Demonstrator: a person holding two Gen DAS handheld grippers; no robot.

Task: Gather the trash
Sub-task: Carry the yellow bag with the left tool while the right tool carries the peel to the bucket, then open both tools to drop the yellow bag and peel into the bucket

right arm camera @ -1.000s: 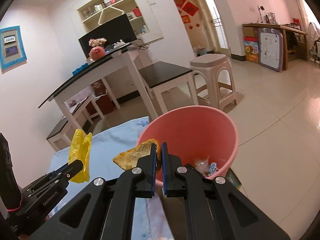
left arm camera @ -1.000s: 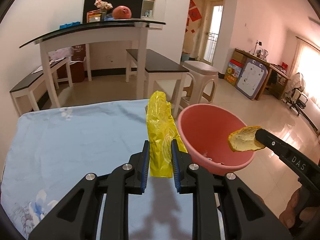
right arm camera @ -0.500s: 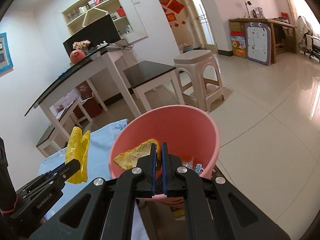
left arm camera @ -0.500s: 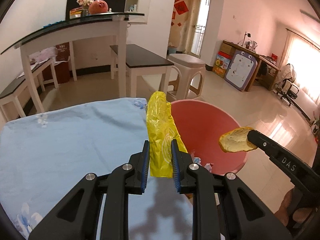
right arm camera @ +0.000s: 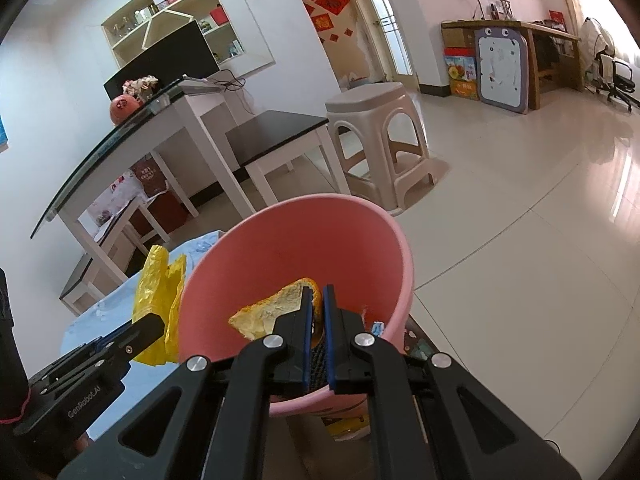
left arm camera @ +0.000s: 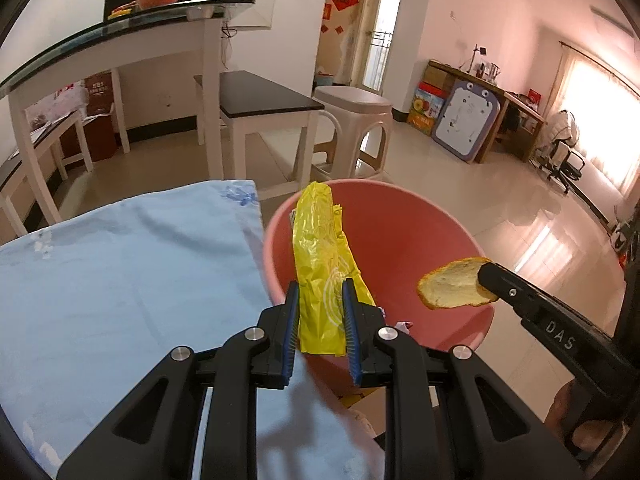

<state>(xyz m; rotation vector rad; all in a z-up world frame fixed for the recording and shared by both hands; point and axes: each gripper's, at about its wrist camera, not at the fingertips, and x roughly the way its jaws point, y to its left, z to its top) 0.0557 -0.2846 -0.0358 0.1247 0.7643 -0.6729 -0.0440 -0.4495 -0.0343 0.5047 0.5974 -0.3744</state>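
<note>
Your left tongs [left arm camera: 320, 300] pinch a limp, feather-light yellow bag [left arm camera: 320, 256] at its lower end; your right tongs [right arm camera: 318, 300] clamp a stiff, curled peel [right arm camera: 272, 310] by one edge, both over the pink bin [left arm camera: 400, 232].

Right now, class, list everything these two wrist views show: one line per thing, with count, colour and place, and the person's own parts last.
plastic bag: one, yellow, clamped in the left gripper, over the bin's near rim.
fruit peel: one, orange-yellow, pinched in the right gripper above the bin.
bin: one, pink, on the floor beside the cloth, scraps inside.
tablecloth: one, light blue, over the near table.
stool: one, beige plastic, behind the bin.
bench: one, black top on white legs, beside the stool.
glass-topped table: one, white frame, far left.
left gripper: black, blue pads.
right gripper: black, blue pads.
</note>
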